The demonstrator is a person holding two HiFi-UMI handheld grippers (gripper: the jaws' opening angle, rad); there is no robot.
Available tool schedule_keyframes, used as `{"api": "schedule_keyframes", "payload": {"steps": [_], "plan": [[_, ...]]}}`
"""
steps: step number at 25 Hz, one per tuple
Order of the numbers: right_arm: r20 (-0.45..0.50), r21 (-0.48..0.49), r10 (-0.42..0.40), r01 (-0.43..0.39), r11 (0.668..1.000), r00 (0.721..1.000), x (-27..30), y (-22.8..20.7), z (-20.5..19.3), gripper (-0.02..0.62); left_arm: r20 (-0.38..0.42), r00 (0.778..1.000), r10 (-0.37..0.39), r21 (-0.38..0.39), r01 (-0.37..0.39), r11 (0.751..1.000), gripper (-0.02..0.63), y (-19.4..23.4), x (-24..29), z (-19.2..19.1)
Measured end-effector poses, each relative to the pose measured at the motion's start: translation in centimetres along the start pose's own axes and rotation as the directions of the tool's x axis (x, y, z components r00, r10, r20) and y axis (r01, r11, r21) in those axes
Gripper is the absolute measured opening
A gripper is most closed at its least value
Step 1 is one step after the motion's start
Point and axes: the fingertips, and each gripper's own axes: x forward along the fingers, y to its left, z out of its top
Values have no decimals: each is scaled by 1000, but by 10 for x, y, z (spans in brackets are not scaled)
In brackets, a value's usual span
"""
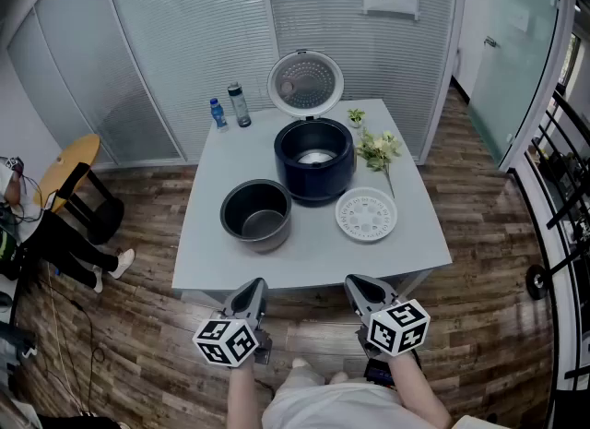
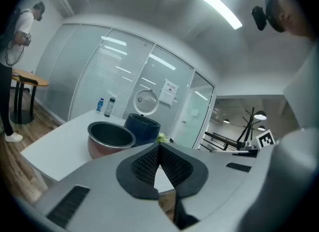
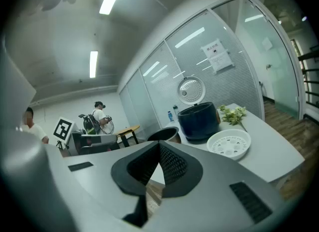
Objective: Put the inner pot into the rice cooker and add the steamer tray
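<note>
A dark blue rice cooker [image 1: 314, 158] stands mid-table with its round lid [image 1: 305, 83] raised behind it. The metal inner pot [image 1: 257, 214] sits on the table to its front left. A white perforated steamer tray [image 1: 367, 213] lies to the cooker's front right. My left gripper [image 1: 251, 292] and right gripper [image 1: 359, 289] hover short of the table's near edge, both shut and holding nothing. The left gripper [image 2: 159, 146] faces the inner pot [image 2: 110, 138] and cooker [image 2: 142, 128]. The right gripper [image 3: 159, 147] faces the steamer tray [image 3: 229, 144] and cooker [image 3: 199, 120].
Two bottles [image 1: 230, 108] stand at the back left of the grey table [image 1: 212, 254]. A flower sprig [image 1: 379, 150] lies at the right of the cooker. A wooden stool [image 1: 76, 181] and a person's legs are on the floor to the left. Glass walls enclose the room.
</note>
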Motion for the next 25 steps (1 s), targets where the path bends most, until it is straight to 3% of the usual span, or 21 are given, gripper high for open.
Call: {"api": "schedule_keyframes", "payload": {"steps": [5,10,14,15,16,21,25], "plan": [[-10,8,21,-21,1000,1000,-1,12,0,17,-8,1000,-14,-34,14,999,9,0,-10,-3],[-21,10,28,-28,1000,999,-3,19,-7,17,1,1000,19,-42,-19,999,9,8,-20,-6],[24,-10,56,-56,998,998,-6,28,-2,18,24,1000,20,-63,-18,998,14,14,-27,-6],[27,-8,96,-96,995,995,-6,35,-1,87,25,1000,-7,-72,9,997,156,12,-27,-8],[19,-3,132,-132,991,991,-6,41,-2,269,22,999,-28,-78,30,996,282,9,-28,-10],[-9,2,131,-131,991,991,-3,45,-5,293,2,1000,12,-38,-12,999,282,11,-41,-15],[-28,23,138,-137,990,990,13,50,-7,291,2,998,60,-58,-59,997,282,33,-49,-12]]}}
